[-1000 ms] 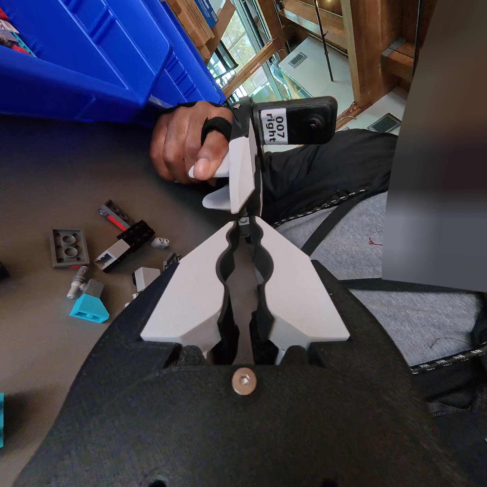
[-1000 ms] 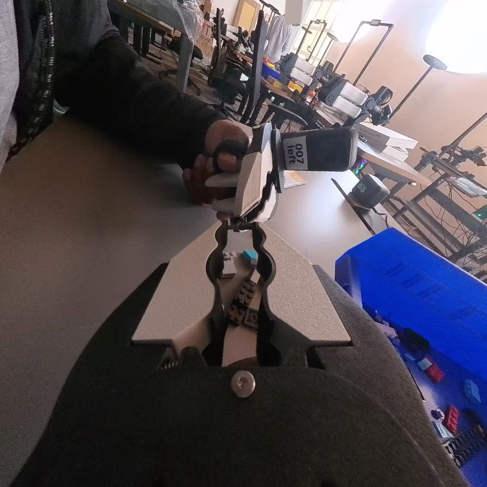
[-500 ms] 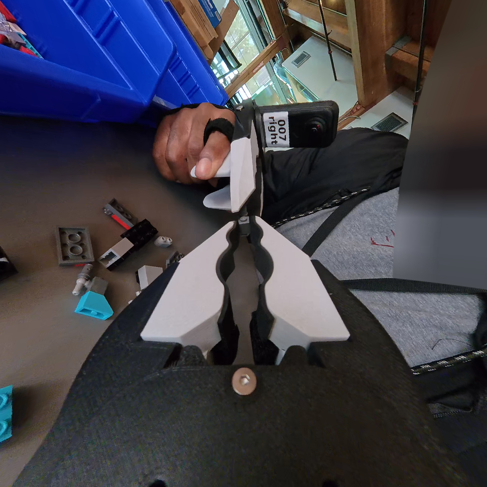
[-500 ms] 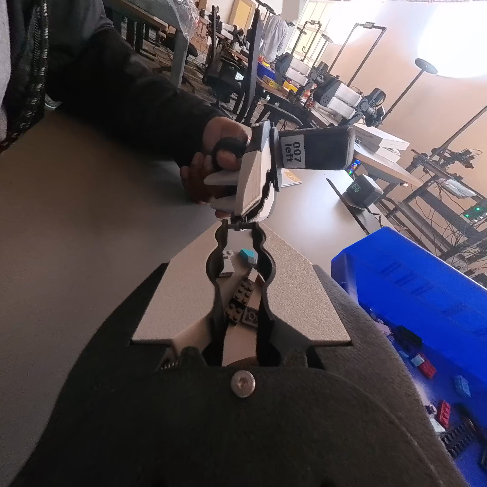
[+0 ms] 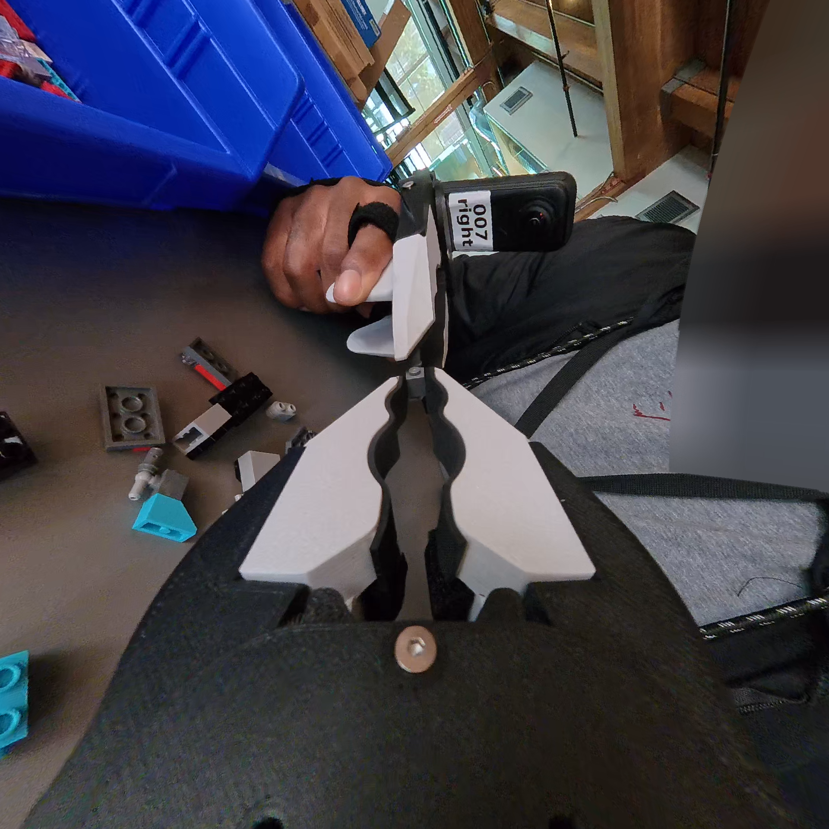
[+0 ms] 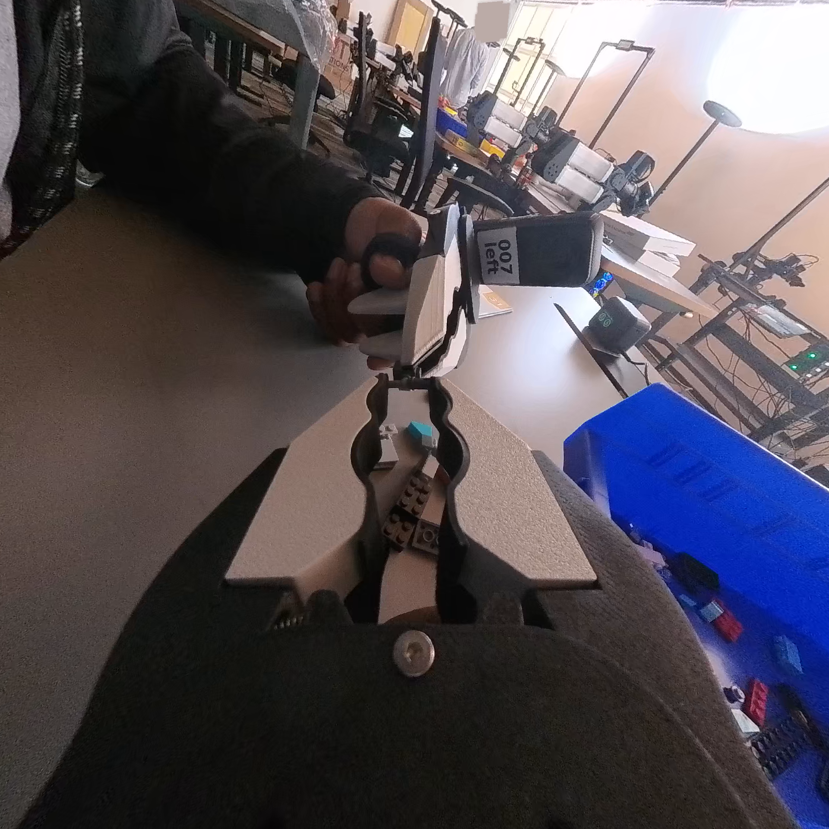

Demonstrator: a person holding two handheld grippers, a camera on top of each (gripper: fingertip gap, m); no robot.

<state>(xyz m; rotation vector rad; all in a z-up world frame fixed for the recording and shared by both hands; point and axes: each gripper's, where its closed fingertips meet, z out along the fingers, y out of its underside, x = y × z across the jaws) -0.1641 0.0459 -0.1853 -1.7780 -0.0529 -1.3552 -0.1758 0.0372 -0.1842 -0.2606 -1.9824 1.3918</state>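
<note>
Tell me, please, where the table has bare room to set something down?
Bare: the grey table stretching left of the right tongs, beside the sleeve. Crowded: loose bricks between the blue bin and the left tongs.

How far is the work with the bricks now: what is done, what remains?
Done: several bricks lie loose on the grey table, outside the blue bin. In hand: the left hand-held gripper and right hand-held gripper meet tip to tip, both closed on a small grey piece. Left: the turquoise brick and its neighbours lie untouched.
</note>
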